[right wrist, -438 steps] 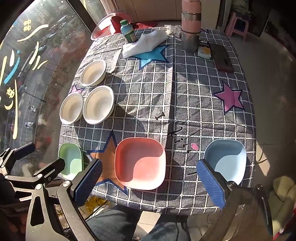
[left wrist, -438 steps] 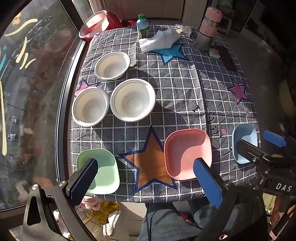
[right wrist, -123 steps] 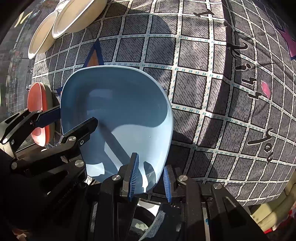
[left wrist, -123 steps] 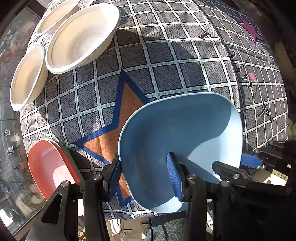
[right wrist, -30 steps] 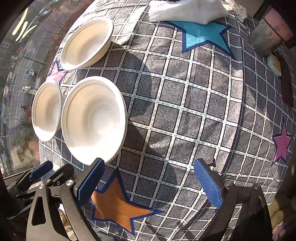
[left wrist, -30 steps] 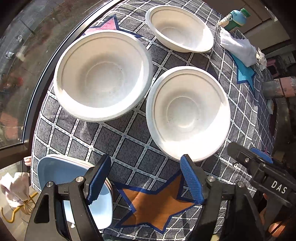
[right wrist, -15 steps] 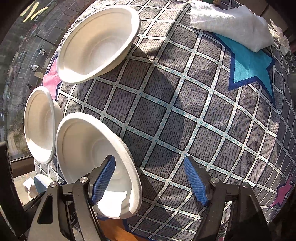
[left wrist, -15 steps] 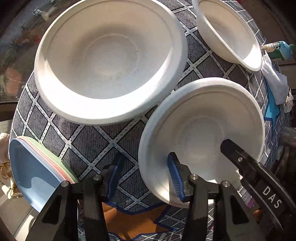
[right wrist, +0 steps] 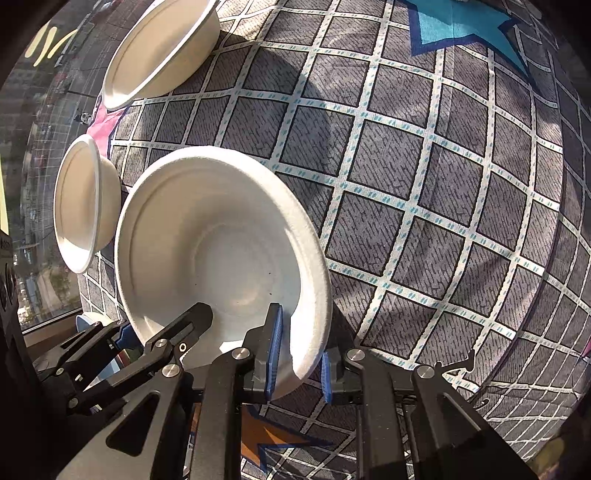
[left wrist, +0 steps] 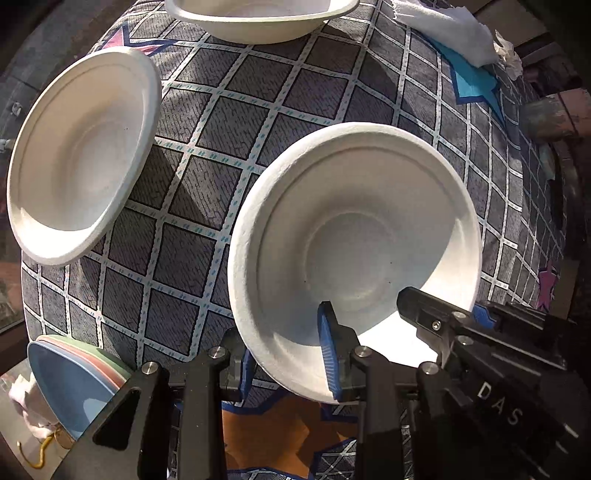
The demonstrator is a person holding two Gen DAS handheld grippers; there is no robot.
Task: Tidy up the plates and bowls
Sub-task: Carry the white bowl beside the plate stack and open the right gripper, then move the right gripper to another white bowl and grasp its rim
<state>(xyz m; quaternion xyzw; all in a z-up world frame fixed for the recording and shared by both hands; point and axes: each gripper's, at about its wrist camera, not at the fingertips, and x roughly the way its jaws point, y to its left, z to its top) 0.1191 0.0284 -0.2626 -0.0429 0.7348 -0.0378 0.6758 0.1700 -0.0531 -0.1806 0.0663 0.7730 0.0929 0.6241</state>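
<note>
A large white paper bowl (left wrist: 354, 240) is held tilted above the checked tablecloth by both grippers. My left gripper (left wrist: 288, 365) is shut on its near rim. My right gripper (right wrist: 299, 354) is shut on the rim at the bowl's (right wrist: 221, 240) right side. A second white bowl (left wrist: 77, 155) sits to the left, seen in the right wrist view (right wrist: 83, 203) too. A third white bowl (left wrist: 258, 14) stands further back (right wrist: 159, 48). A stack of blue, pink and green plates (left wrist: 74, 380) rests at the table's near left corner.
A white cloth (left wrist: 450, 29) lies at the far right on a blue star. A pink and metal bottle (left wrist: 557, 114) stands at the right edge. The table edge and window glass (right wrist: 29, 110) run close along the left. An orange star (left wrist: 280, 435) marks the cloth under the grippers.
Both grippers have closed on the middle white bowl's rim and lifted it off the cloth, tilting it; the left bowl now sits further apart from it.
</note>
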